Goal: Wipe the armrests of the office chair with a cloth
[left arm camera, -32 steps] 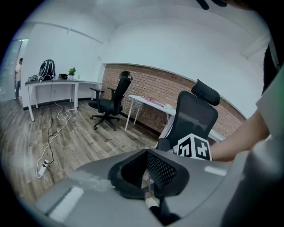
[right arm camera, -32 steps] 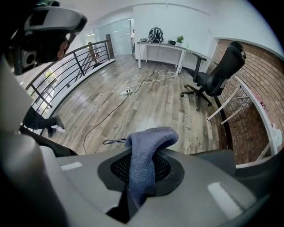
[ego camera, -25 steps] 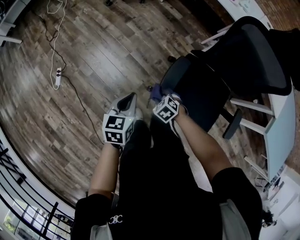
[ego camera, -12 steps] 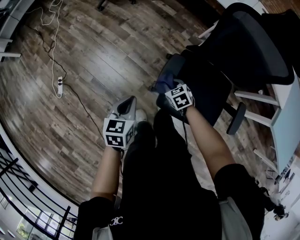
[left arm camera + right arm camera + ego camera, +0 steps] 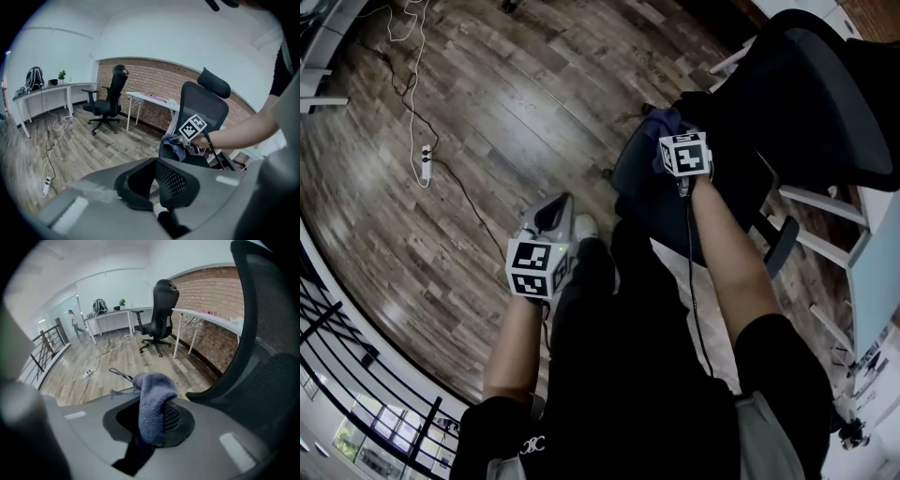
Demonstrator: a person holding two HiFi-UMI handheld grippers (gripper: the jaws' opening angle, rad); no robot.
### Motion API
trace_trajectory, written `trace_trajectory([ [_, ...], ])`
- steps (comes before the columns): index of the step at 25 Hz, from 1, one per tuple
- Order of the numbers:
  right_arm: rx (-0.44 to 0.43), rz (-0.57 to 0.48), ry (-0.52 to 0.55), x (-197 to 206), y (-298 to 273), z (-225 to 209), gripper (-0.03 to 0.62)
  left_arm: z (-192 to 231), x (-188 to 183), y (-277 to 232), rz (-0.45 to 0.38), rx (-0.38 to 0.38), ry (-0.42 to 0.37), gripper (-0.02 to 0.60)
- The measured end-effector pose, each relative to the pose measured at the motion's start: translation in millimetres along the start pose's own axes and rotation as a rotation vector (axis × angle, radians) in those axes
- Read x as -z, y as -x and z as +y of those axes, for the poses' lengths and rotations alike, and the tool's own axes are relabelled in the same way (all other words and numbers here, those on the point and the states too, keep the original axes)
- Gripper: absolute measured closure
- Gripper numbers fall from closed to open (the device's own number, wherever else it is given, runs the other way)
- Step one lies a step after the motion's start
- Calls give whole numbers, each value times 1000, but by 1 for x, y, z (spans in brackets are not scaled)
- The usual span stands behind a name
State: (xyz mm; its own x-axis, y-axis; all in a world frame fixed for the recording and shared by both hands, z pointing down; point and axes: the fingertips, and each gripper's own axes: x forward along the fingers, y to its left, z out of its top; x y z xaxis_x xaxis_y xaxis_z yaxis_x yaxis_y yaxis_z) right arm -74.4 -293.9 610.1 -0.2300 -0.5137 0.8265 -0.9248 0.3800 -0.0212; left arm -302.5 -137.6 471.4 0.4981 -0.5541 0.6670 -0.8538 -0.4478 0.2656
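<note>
Our right claw [image 5: 154, 425] is clamped on the cloth [image 5: 151, 397], held over the far left edge of the office chair [image 5: 825, 103]. The one armrest [image 5: 776, 246] we make out lies near and right of that claw. Its long axis runs far to near, so the right hand is nearer. Our left claw [image 5: 159, 187] hangs closed, empty, above the wooden floor [image 5: 487, 122]; a brick wall [image 5: 211, 301] stands beyond.

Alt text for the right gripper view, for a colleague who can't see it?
The right gripper is shut on a blue-grey cloth that drapes over its jaws. The dark-backed office chair fills the right side; behind lie a wooden floor, a second chair and a white desk.
</note>
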Motion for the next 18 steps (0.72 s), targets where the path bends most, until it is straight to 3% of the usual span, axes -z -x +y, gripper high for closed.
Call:
trace_trajectory([
  [5, 39, -13, -25, -8, -3, -20, 545, -6, -4, -11, 19, 6, 2, 577],
  [12, -52, -84, 54, 9, 21, 25, 545, -31, -10, -34, 60, 54, -78, 577],
  [18, -187, -133, 49, 43, 45, 69, 545, -55, -14, -52, 98, 93, -128, 577],
])
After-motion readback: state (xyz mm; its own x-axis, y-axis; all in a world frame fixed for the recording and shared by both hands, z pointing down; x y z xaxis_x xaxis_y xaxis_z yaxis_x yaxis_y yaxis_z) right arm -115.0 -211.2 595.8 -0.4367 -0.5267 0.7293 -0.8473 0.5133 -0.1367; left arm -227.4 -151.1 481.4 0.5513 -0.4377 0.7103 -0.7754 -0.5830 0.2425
